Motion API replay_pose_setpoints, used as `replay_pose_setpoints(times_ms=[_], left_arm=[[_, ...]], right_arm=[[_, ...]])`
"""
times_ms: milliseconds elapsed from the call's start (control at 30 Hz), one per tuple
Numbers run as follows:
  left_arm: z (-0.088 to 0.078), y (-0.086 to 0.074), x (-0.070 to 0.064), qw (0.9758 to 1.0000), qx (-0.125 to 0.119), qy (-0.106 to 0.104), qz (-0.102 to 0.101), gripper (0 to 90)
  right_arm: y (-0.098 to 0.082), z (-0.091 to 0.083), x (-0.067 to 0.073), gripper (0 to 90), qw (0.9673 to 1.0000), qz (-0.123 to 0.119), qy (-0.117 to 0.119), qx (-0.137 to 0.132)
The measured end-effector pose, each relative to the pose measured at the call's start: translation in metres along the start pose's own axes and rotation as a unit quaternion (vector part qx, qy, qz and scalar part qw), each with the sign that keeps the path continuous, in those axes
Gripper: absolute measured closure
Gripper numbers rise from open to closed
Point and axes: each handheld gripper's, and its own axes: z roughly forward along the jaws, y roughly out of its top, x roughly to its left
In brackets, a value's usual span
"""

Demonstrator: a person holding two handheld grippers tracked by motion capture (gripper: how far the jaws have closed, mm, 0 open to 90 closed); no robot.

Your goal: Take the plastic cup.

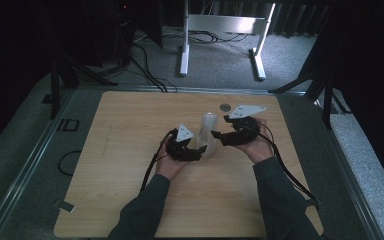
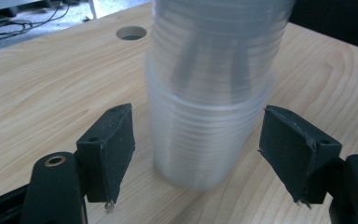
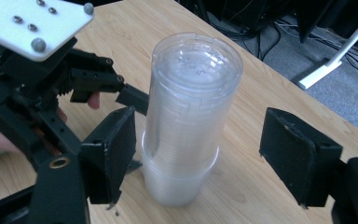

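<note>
A tall stack of clear plastic cups [image 1: 208, 132] stands upside down on the wooden table [image 1: 130, 125], near its middle. My left gripper [image 1: 200, 150] comes in low from the left. In the left gripper view its jaws flank the lower stack [image 2: 209, 116], with a gap on each side, so the gripper [image 2: 198, 154] is open. My right gripper [image 1: 217, 135] reaches in from the right. In the right gripper view its jaws stand wide on either side of the stack [image 3: 186, 121], with no pad pressing on it. The left gripper [image 3: 130, 99] shows beyond the cups there.
A round hole [image 1: 224, 106] sits in the tabletop just behind the cups, also seen in the left gripper view [image 2: 131, 32]. A white metal stand [image 1: 220, 30] and cables lie on the floor beyond the table's far edge. Bare wood lies left and in front of the hands.
</note>
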Motion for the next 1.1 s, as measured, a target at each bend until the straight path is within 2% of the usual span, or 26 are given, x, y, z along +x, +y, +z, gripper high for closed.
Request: replay_pose_setpoints(times_ms=[133, 633, 1100], left_arm=[[0.004, 0.003, -0.003, 1.0, 0.004, -0.001, 0.006, 26.7], [0.01, 0.006, -0.004, 1.0, 0.004, -0.001, 0.007, 26.8], [0.013, 0.006, -0.006, 1.0, 0.003, 0.004, 0.006, 26.7]], right_arm=[[0.005, 0.004, -0.001, 25.0, 1.0, 0.005, 0.004, -0.006], [0.012, 0.018, -0.003, 23.7, 0.9998, 0.01, 0.008, -0.013], [0.014, 0.028, -0.006, 24.8, 0.9993, 0.025, 0.011, -0.027]])
